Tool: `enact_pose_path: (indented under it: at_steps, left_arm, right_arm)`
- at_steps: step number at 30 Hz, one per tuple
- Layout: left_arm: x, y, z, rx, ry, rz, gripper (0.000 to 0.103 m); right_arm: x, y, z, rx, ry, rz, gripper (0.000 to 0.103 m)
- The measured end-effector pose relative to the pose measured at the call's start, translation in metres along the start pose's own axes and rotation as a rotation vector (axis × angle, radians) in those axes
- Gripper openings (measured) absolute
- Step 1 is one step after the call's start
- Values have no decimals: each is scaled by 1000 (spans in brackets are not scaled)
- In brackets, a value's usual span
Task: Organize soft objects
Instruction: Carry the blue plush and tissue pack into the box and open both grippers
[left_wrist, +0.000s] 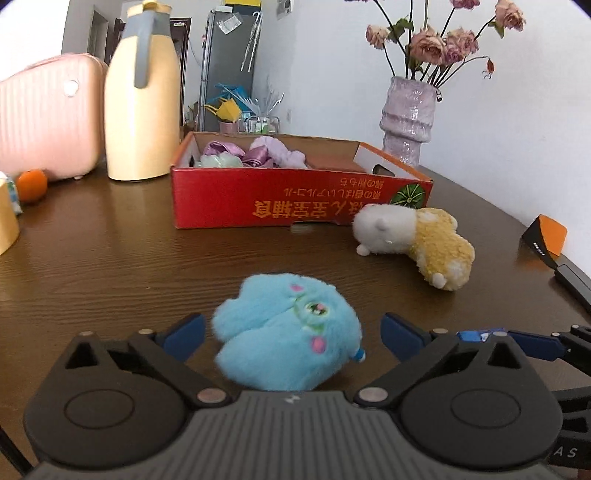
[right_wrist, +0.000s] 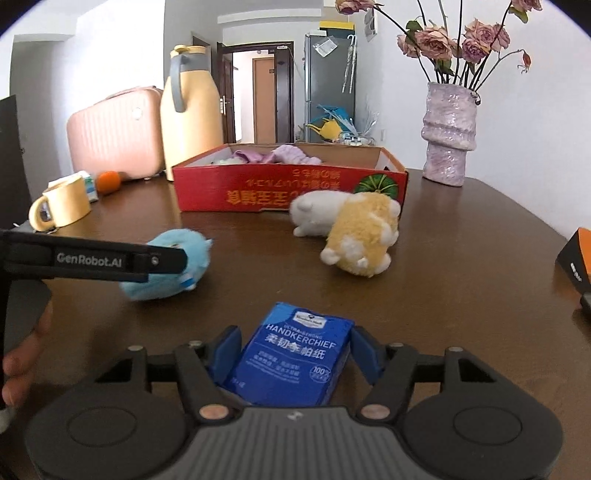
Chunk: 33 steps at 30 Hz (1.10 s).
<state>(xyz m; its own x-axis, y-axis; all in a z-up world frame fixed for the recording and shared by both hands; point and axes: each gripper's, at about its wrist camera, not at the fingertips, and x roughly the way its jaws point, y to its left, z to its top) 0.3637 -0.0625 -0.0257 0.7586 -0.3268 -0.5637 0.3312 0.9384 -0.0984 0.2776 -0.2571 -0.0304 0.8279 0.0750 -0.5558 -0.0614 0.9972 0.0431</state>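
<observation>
Left jaws (left_wrist: 291, 334): spread wide, pads clear on both flanks of the blue plush toy (left_wrist: 286, 334), which sits between them on the brown surface (left_wrist: 110, 258); nothing is gripped.

Right jaws (right_wrist: 291, 354): partly closed around a blue handkerchief pack (right_wrist: 295, 356). The pads appear to touch its two long sides, though whether they press firmly cannot be told.

Blue plush: a round, fluffy ball that looks light and very squashy. The fur is likely to compress a good deal before the pads bite, so a grip across its widest middle seems safest; a pinch at the fur tips would probably slip off.

Handkerchief pack: soft paper in slick film, judged light but slippery. Taking it across the narrow width, low on its sides, should keep it from sliding out.

Just beyond, right of the left jaws: a white-and-yellow plush animal (left_wrist: 413, 243) lies on its side, close to the front wall of the box. Its thicker yellow body looks like the better hold than the small paws.

Farther ahead: an open red cardboard box (left_wrist: 295, 199) already holds pale purple and green soft items in its left half; the right half looks free.

Background: a cream thermos jug (left_wrist: 142, 99), a pink case (left_wrist: 48, 118) and a vase of dried roses (left_wrist: 408, 118) stand behind the box.
</observation>
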Motion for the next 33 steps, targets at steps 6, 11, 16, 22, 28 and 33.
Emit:
enact_pose_path:
  at_steps: [6, 11, 16, 22, 28, 33]
  left_arm:
    - [23, -5, 1, -19, 58, 10, 100]
    - [23, 0, 1, -37, 53, 25, 85]
    - [20, -2, 0, -13, 40, 34, 74]
    - [-6, -12, -8, 1, 6, 33, 72]
    - [-68, -25, -20, 18, -83, 31, 72]
    - [-116, -33, -20, 19, -160, 23, 72]
  right_arm:
    - [14, -15, 8, 28, 1, -11, 64]
    - [20, -17, 11, 23, 7, -7, 62]
    - [24, -17, 14, 28, 8, -1, 58]
    - [16, -16, 11, 32, -2, -2, 55]
    - [-17, -12, 8, 25, -46, 34, 54]
    - [-58, -4, 13, 5, -130, 68, 54]
